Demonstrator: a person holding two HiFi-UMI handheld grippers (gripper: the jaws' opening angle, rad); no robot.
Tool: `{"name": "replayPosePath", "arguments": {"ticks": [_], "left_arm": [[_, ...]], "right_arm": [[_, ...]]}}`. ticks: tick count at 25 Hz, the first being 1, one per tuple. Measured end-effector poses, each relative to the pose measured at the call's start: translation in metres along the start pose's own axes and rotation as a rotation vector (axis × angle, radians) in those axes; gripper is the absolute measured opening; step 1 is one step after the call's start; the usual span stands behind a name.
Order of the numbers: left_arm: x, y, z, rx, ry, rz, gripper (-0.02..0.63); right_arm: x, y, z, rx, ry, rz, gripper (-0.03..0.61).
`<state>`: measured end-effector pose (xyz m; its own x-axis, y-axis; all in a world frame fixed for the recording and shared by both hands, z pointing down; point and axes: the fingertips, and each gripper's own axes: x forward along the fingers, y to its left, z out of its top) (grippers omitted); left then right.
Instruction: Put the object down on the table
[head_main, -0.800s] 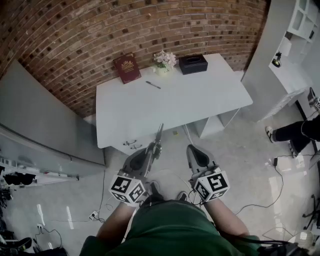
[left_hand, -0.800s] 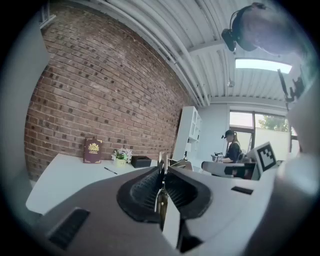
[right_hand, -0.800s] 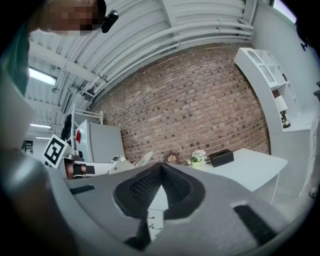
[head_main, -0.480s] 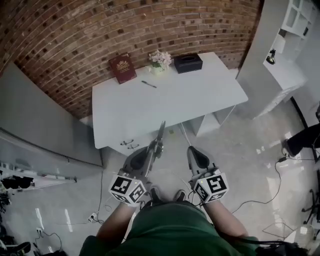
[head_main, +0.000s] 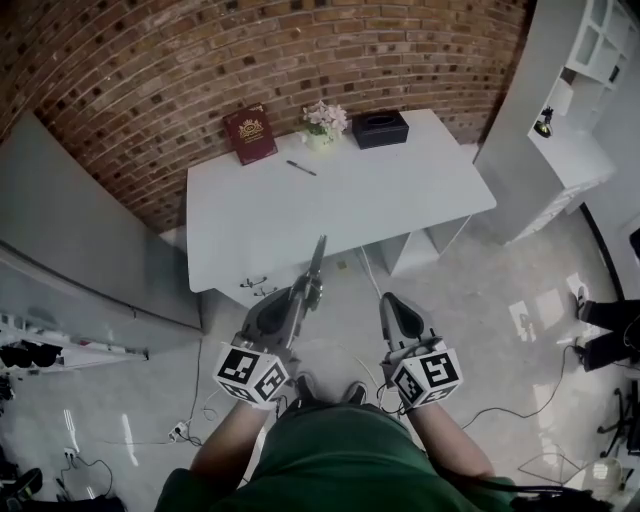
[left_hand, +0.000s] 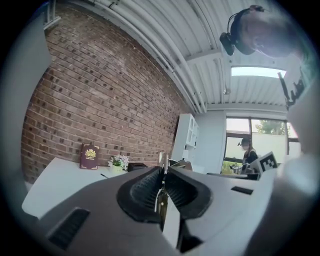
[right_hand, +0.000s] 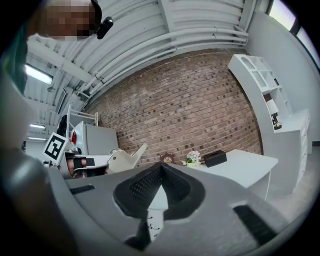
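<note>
My left gripper (head_main: 304, 297) is shut on a slender metal tool (head_main: 317, 258) that sticks out forward past the jaws, over the floor just short of the white table (head_main: 340, 215). In the left gripper view the tool's thin blade (left_hand: 163, 161) stands clamped between the ribbed pads. My right gripper (head_main: 389, 301) hangs beside it at waist height, shut, and nothing is between its pads (right_hand: 150, 184). Both grippers are held over the floor in front of my body, short of the table's near edge.
At the table's far edge, by the brick wall, lie a red book (head_main: 251, 133), a small flower pot (head_main: 324, 122), a black box (head_main: 380, 128) and a pen (head_main: 301, 168). White shelving (head_main: 560, 120) stands at the right. Cables run across the floor, and a person's legs (head_main: 605, 335) show at far right.
Both grippers stay almost where they were, the left still clamped on the tool. The person's legs at the right edge have moved lower and farther right.
</note>
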<state>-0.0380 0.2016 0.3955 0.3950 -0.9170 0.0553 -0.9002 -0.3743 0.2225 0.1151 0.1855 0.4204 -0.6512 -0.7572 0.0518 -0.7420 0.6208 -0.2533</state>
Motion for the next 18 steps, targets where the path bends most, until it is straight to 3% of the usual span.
{"name": "replayPosePath", "arguments": {"ticks": [11,18], "left_arm": [[-0.002,0.003,-0.006,-0.02,0.003,0.044,0.028],[0.031,0.033,0.0,-0.038,-0.01,0.014,0.028]], "right_arm": [[0.0,-0.012,-0.007,0.021,0.023,0.01,0.003],[0.024,-0.027,-0.008,0.017,0.04,-0.042,0.002]]}}
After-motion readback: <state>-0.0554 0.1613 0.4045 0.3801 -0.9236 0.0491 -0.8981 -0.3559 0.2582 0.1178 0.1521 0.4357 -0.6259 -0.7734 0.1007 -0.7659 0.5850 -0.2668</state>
